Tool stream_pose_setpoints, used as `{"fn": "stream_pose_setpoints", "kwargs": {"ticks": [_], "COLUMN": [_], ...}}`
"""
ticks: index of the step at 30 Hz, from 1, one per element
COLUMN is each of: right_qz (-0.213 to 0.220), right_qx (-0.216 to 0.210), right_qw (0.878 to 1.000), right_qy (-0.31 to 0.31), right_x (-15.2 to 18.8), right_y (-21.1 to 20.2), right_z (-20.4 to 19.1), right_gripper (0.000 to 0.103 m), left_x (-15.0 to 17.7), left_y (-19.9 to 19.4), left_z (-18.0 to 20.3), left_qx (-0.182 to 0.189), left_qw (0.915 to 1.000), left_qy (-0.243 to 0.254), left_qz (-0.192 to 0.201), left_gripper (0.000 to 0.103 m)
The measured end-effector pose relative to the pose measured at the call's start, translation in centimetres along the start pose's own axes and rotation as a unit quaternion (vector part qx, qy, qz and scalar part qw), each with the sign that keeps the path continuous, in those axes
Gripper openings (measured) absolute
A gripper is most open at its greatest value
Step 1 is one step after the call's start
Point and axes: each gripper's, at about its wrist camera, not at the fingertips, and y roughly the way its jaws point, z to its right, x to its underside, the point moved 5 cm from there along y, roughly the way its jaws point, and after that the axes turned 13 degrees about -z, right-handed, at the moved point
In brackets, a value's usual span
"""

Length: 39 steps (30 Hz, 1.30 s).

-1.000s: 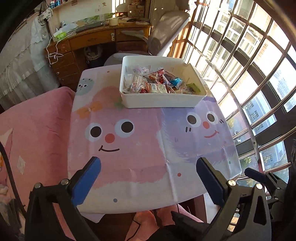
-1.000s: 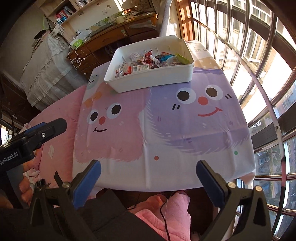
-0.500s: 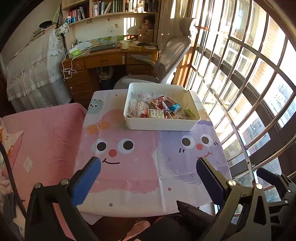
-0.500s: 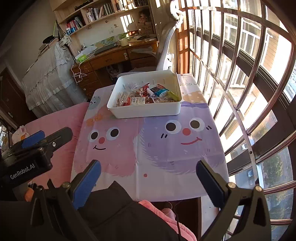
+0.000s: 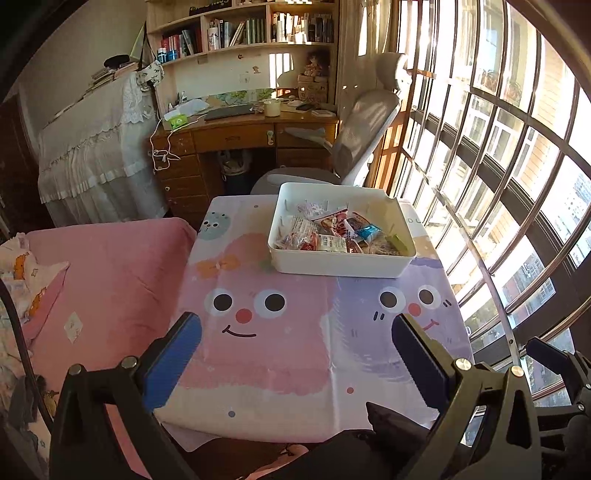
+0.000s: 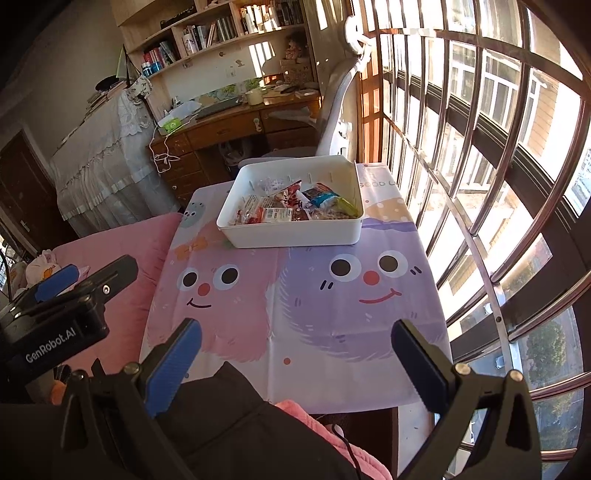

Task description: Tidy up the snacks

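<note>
From your left wrist camera, your left gripper [image 5: 295, 354] hangs over the near edge of the bench [image 5: 280, 369], its jaws spread wide with nothing between them. The white bin [image 5: 341, 264] sits toward the far right corner of the bench, on the cartoon-face cloth [image 5: 258, 354], and the snacks [image 5: 332, 234] lie heaped inside it, mostly against its near wall. Compared with a second ago you have pulled back and tilted up: the bin looks smaller and farther off, and the bookshelf [image 5: 243, 29] above the wooden desk [image 5: 236, 136] now shows, where before only the desk top did. The grey chair [image 5: 354, 140] stands just behind the bin, and the pink bed [image 5: 103, 280] lies along the bench's left edge. The tip of your right gripper [image 5: 554, 360] shows at the lower right, off the bench's near right corner.

From your right wrist camera, your right gripper [image 6: 295, 354] also holds its jaws wide apart and empty, above the near edge. The bin [image 6: 295, 236] stands at the far edge, with snacks [image 6: 295, 206] inside. This view has likewise drawn back and risen since the earlier frame, bringing the shelves into sight. Your left gripper [image 6: 55, 284] sits at the left over the bed [image 6: 122, 251], level with the bench's near left corner. A dark sleeve [image 6: 236, 417] covers the lower middle.
</note>
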Motion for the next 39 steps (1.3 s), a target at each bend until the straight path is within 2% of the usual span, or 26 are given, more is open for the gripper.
{"fn": "stream_pose_setpoints", "kwargs": {"ticks": [8,39], "right_qz": [-0.007,-0.039], "right_qx": [-0.001,-0.004], "right_qw": [1.000,0.999], "right_qy": [0.001,0.016], "right_x": [0.3,0.7], "right_y": [0.3,1.5], "right_z": [0.2,0.5], "right_gripper": [0.103,0.103], "left_x": [0.3,1.3], "left_y": [-0.1,0.7], "left_z": [0.7,0.2], "left_qx": [-0.005,-0.009], "left_qw": [0.9999,0.9996], "left_qy": [0.013,0.006], "left_qz": [-0.003,-0.028], "left_gripper": [0.102,0.102]}}
